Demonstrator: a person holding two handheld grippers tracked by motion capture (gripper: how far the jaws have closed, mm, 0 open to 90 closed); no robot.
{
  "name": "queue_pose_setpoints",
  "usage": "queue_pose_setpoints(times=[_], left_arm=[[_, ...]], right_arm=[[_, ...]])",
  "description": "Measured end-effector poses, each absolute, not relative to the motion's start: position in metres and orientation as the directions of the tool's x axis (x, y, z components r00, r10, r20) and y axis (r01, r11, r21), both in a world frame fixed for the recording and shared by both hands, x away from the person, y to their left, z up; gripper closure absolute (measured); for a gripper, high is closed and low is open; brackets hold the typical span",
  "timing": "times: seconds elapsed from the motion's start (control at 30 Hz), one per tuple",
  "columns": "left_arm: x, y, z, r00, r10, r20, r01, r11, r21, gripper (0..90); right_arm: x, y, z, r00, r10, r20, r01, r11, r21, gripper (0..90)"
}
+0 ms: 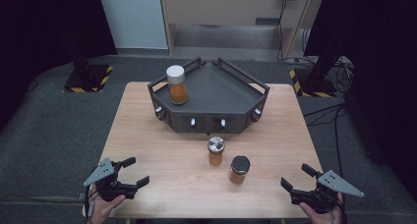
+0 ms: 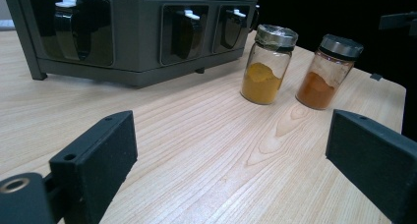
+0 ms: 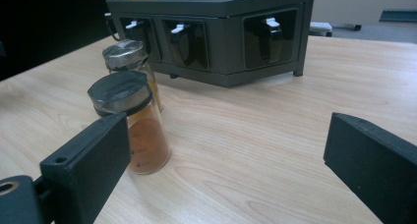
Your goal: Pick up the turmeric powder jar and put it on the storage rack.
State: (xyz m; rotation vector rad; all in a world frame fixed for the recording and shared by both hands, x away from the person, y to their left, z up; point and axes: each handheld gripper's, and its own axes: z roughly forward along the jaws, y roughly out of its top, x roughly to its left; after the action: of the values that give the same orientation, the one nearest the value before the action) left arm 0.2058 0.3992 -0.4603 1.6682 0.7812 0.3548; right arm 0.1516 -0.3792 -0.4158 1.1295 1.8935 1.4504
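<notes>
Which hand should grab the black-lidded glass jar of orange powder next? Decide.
Right. The right tongs, open, sit closer to the black-lidded glass jar of orange powder than the left tongs, also open and empty.

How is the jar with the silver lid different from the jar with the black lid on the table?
The silver-lidded jar holds yellow-orange powder; the black-lidded jar holds darker, reddish-orange powder. The silver-lidded jar stands nearer the grey rack; the black-lidded jar stands nearer the right tool. Both are small clear glass jars, upright on the wooden table, lids on, untouched.
</notes>
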Motion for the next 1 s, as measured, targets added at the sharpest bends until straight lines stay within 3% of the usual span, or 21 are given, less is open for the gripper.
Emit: queue_pose_setpoints(times=[1.0], left_arm=[[0.206,0.399,-0.46,0.726,0.664,-0.177,0.304,-0.08,0.949,4.2]], right_arm=[[0.222,-0.314,-0.363,-0.7,0.713,0.042,0.29,0.23,0.929,4.8]])
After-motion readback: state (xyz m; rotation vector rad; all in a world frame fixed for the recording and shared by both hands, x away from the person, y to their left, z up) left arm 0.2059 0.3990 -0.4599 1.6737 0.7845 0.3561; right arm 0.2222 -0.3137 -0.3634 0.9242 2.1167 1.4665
